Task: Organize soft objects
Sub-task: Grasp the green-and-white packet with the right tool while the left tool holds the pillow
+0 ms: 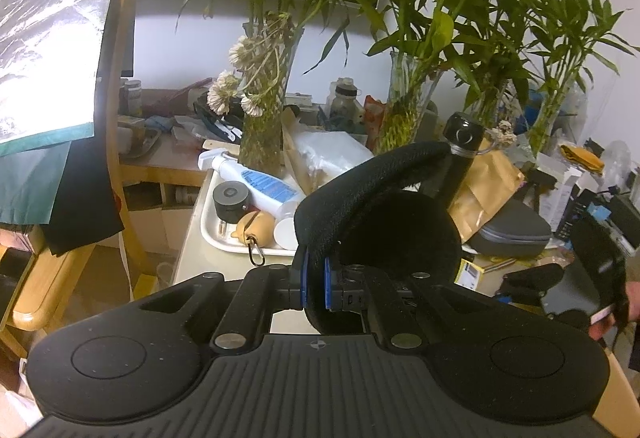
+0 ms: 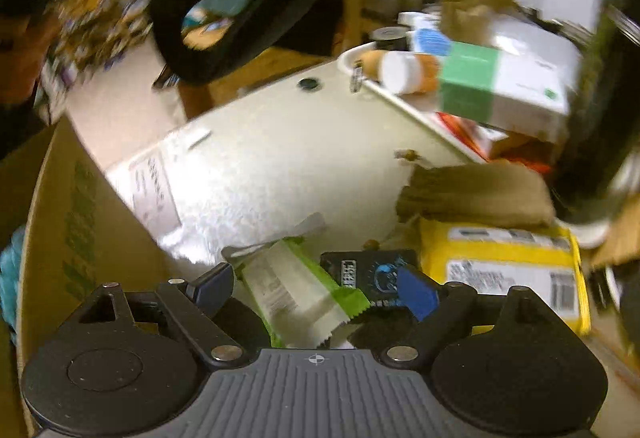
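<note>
Left claw (image 1: 316,284) is clamped tight on black earmuffs (image 1: 380,205), held up over the cluttered bench (image 1: 188,238). Right claw (image 2: 316,288) gapes wide, empty, above a green-white packet (image 2: 296,286); view blurred, probably descending. Risk: thin pinch slips, earmuffs drop.

1. The right gripper (image 2: 316,288) points down over a cluttered white surface (image 2: 280,165); its blue-padded fingers (image 2: 416,292) stand wide apart.
2. Between the fingers lies a green-and-white wrapped packet (image 2: 296,290); the pads do not press on it.
3. A small black packet (image 2: 370,270) lies just beside it, a yellow package (image 2: 504,262) further right.
4. A cardboard box (image 2: 80,222) edge stands at left.
5. A black band-shaped thing (image 2: 192,49) hangs at upper left, blurred.
6. A green-and-white box (image 2: 504,85) sits at upper right.
</note>
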The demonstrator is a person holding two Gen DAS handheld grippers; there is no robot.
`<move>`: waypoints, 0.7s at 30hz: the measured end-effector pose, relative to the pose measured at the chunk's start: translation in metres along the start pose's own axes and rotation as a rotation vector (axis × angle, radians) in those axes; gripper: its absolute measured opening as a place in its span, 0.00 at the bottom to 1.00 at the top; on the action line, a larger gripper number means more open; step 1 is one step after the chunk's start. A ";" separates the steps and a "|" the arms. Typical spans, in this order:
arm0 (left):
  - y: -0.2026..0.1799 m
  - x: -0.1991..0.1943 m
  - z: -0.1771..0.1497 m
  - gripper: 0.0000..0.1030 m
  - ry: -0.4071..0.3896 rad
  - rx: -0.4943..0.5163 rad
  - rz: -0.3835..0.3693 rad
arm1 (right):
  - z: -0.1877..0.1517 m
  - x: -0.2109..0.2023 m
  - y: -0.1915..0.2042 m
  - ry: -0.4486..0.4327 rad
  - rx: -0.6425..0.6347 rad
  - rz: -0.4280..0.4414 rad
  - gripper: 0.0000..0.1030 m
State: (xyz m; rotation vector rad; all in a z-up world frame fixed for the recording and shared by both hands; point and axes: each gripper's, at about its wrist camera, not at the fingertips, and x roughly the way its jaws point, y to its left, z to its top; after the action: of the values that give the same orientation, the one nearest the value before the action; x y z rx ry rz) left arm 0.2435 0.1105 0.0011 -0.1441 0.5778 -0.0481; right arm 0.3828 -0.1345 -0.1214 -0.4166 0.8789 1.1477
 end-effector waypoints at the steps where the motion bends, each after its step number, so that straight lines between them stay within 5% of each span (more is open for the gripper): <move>1: 0.000 0.001 0.000 0.07 0.003 -0.001 0.003 | 0.002 0.005 0.004 0.017 -0.039 -0.005 0.86; 6: 0.000 0.003 0.001 0.07 0.007 -0.001 0.010 | 0.008 0.031 0.017 0.115 -0.185 -0.007 0.72; 19: 0.000 0.006 0.002 0.07 0.017 -0.001 0.024 | 0.011 0.055 0.031 0.195 -0.330 -0.015 0.71; 21: 0.000 0.007 0.001 0.07 0.019 -0.002 0.027 | 0.010 0.058 0.033 0.187 -0.352 -0.026 0.63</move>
State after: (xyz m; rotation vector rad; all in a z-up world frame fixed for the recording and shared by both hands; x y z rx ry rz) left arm 0.2498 0.1097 -0.0013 -0.1376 0.5987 -0.0231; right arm 0.3642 -0.0793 -0.1555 -0.8321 0.8294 1.2573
